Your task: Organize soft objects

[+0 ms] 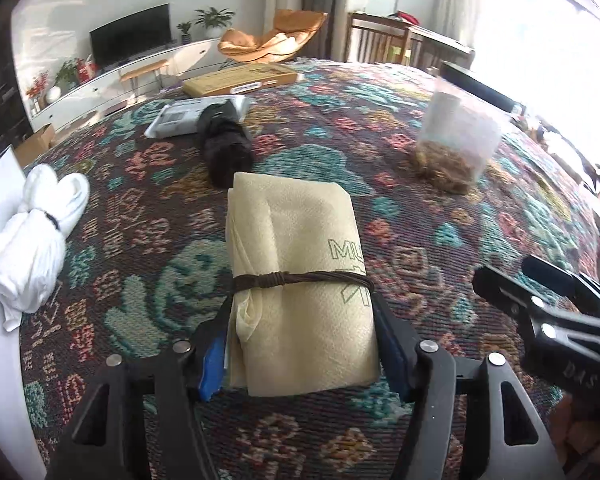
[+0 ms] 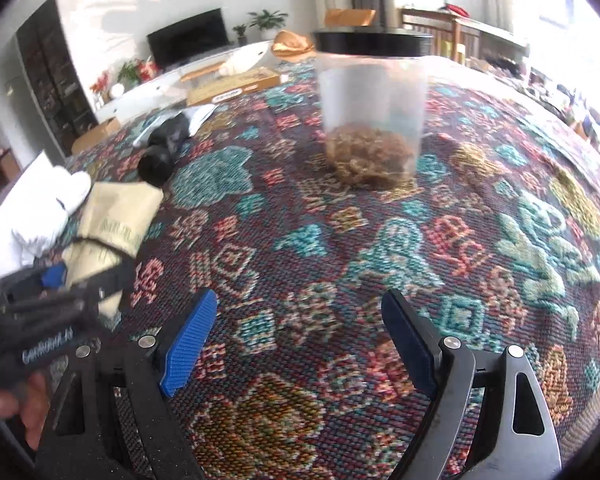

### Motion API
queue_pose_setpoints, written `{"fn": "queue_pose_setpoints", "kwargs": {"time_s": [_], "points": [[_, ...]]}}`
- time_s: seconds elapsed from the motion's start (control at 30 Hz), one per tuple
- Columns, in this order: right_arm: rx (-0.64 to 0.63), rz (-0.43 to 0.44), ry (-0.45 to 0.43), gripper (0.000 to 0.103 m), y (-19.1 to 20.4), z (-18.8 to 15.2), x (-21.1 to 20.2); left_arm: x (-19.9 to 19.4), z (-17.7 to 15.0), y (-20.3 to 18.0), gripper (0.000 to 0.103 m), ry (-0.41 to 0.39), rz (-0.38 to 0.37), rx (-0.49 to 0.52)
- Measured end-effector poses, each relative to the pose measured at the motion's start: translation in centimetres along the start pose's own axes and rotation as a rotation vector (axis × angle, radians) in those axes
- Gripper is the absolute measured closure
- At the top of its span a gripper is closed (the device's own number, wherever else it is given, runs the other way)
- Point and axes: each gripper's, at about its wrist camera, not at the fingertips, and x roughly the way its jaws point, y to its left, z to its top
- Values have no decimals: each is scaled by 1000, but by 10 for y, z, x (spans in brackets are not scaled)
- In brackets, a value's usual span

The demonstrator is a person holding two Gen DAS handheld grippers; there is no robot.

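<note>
My left gripper [image 1: 300, 320] is shut on a folded pale-yellow cloth [image 1: 300, 272] tied with a brown band [image 1: 300, 280], over the patterned tablecloth [image 1: 420, 240]. A white bundled cloth [image 1: 32, 248] lies at the left and a black rolled item [image 1: 226, 148] lies beyond the yellow cloth. My right gripper [image 2: 300, 328] is open and empty above the tablecloth [image 2: 340, 240]; it also shows in the left wrist view [image 1: 540, 296]. The yellow cloth [image 2: 116, 220] and left gripper [image 2: 60, 296] show at its left.
A clear plastic jar [image 2: 374, 108] with a black lid holds brown stuff, ahead of my right gripper; it also shows in the left wrist view [image 1: 458, 132]. A white packet [image 1: 192, 114] and a flat cardboard box [image 1: 240, 78] lie at the far side.
</note>
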Motion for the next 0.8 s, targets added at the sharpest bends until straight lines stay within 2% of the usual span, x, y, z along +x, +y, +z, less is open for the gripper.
{"fn": "queue_pose_setpoints", "kwargs": {"time_s": [0.07,0.13,0.2,0.33,0.43,0.47,0.53,0.67,0.73,0.8], "points": [[89,-30,-16,16,-19,1,-5,-10,4,-17,6,-14,32,47],[138,-20,13,16,-28,2,0,-23,4,-14,6,-41,62,12],[146,-10,37,16,-27,1,6,-33,0,4,6,-32,70,-53],[99,-38,36,15,-20,2,11,-48,-9,39,6,-45,154,-111],[65,-68,37,14,-13,-1,11,-46,-12,61,6,-17,200,-134],[52,-79,40,13,-10,-1,12,-44,-11,68,6,-4,235,-128],[34,-96,45,13,-7,-3,13,-45,-4,83,6,-7,352,-124],[13,-118,51,12,-2,-3,15,-40,37,127,6,-32,560,-124],[3,-129,55,12,-2,-2,18,-20,58,146,6,6,644,-87],[1,-130,56,12,-1,-2,17,9,69,161,6,87,681,-39]]}}
